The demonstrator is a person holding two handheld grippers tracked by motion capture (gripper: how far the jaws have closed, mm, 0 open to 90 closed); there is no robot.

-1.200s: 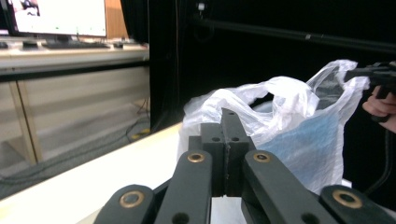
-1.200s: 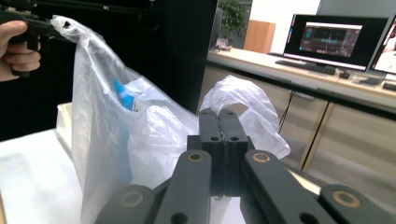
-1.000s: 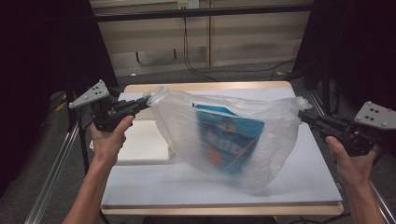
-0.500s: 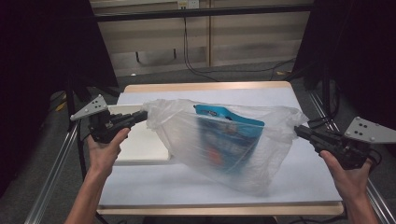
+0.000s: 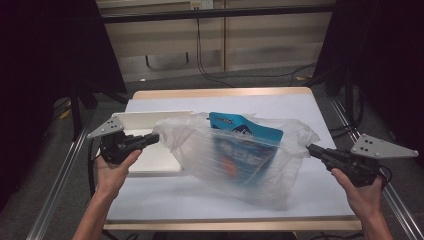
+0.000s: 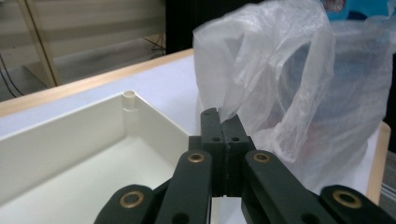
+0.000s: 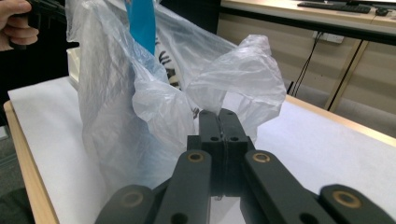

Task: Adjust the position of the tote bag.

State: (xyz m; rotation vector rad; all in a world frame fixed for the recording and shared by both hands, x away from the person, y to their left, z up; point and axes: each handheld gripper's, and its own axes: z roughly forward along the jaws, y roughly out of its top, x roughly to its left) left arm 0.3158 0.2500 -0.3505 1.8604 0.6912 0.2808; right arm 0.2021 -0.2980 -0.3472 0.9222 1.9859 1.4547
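- Plastic bag (image 5: 240, 160) is held taut btwn both grippers, bottom resting on the white surface (image 5: 165, 200) at centre.
- Left gripper (image 5: 152, 138): jaws clenched on bag's 9 o'clock handle; right gripper (image 5: 314, 149) clenched on 3 o'clock handle. Prob. so the mouth is kept up.
- Blue packet (image 5: 245, 131) is kept upright inside, top poking out at 12 o'clock.
- White tray (image 5: 150, 120) is left at bag's 9 o'clock, touched by neither gripper.

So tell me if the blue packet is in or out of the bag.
In: blue packet sits inside the plastic bag, its top edge poking above the bag's mouth.
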